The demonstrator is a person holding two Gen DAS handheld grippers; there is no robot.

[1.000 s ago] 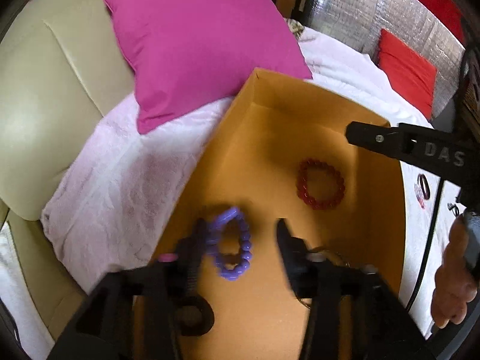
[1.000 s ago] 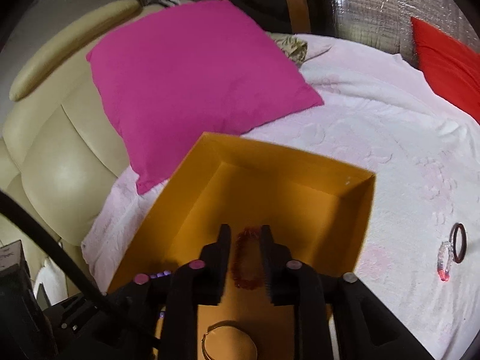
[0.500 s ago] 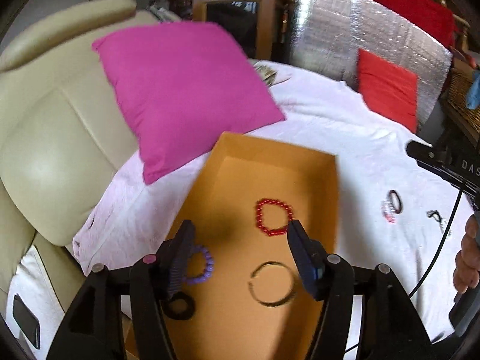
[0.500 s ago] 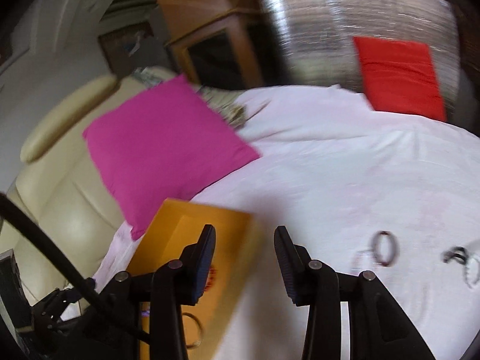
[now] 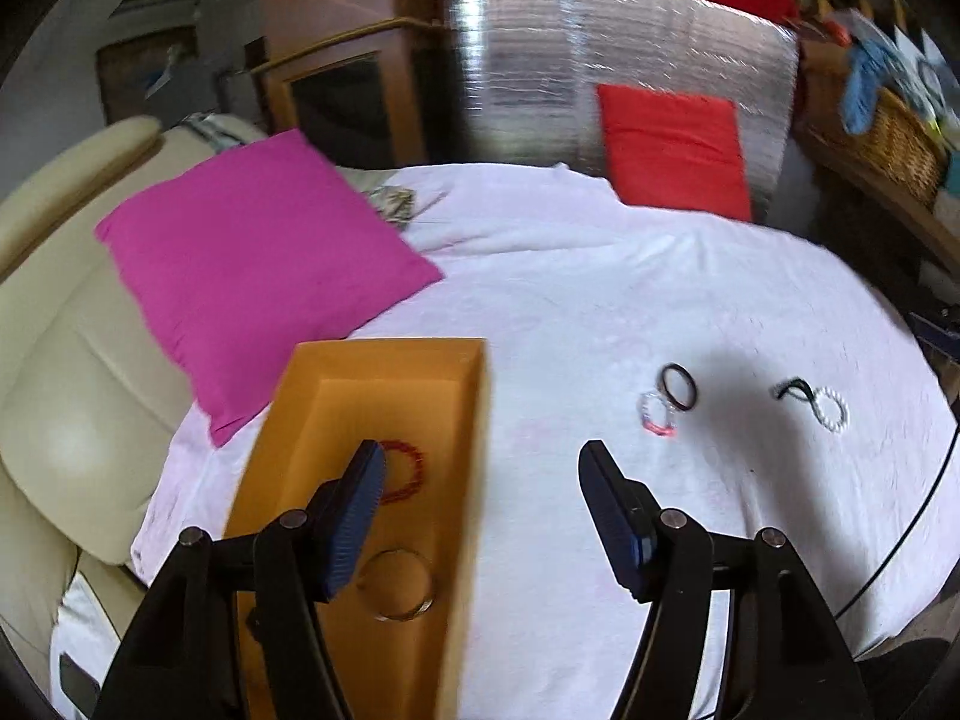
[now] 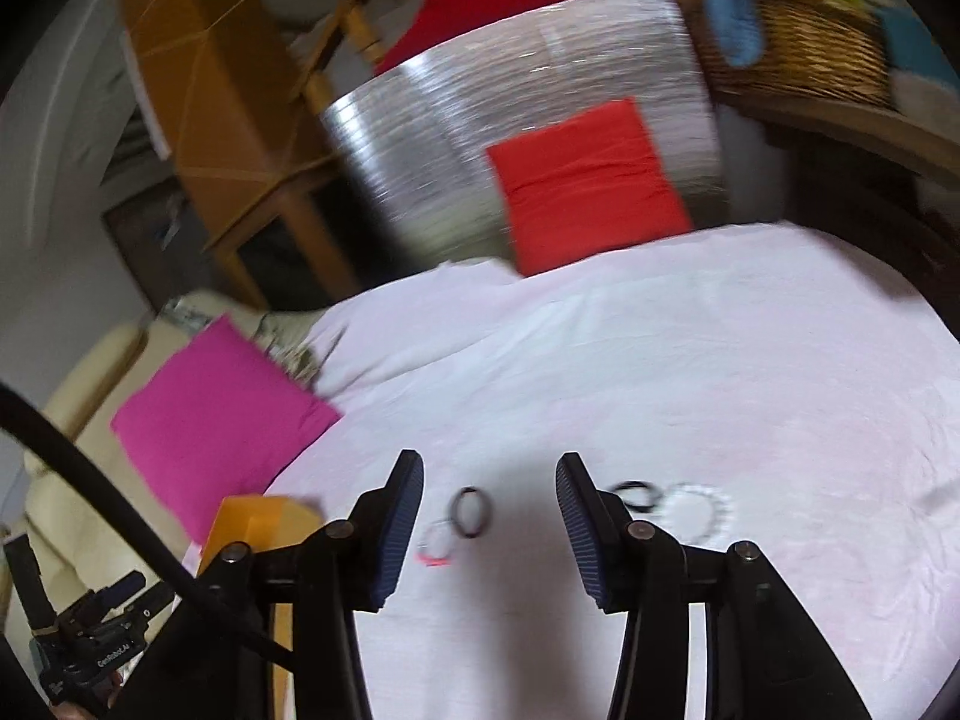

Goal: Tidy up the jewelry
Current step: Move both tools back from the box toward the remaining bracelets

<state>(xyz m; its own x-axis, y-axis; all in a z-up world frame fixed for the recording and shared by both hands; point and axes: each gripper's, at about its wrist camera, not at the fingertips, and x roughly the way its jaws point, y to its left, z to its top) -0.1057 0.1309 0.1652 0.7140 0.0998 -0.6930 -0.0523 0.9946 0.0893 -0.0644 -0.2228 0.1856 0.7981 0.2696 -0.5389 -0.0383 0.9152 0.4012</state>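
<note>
both tools are empty and spread wide, held up over the bed with its pale pink-white cover (image 5: 600, 312). the left tool (image 5: 480, 468) hangs above the right-hand wall of the shallow orange cardboard box (image 5: 474, 420), one finger over the box floor and the other over the sheet. the right tool (image 6: 489, 480) points at the loose pieces out on the cover, so my guess is that it is lining up the next pick while the left one waits by the box.

the box sits at the left of the bed, just beside the magenta square cushion (image 5: 252, 252), and serves as the collecting place. inside it lie a red beaded bracelet (image 5: 411, 471), partly hidden by the left finger, and nearer the camera a thin metal bangle (image 5: 399, 585). anything further down in the box is covered by the tool.

well apart from the box, four pieces rest on the sheet in two pairs. a thin dark ring-shaped bangle (image 6: 472, 511) touches or overlaps a clear bracelet with a pink-red bit (image 6: 436, 543); both sit in the gap of the right tool. further right lie a small black band (image 5: 792, 389) and a white pearl-like beaded bracelet (image 5: 831, 411), close together; motion blur makes it hard to say whether they are joined.

a red cushion (image 5: 672, 150) leans on a silver foil panel (image 5: 600, 60) behind.
</note>
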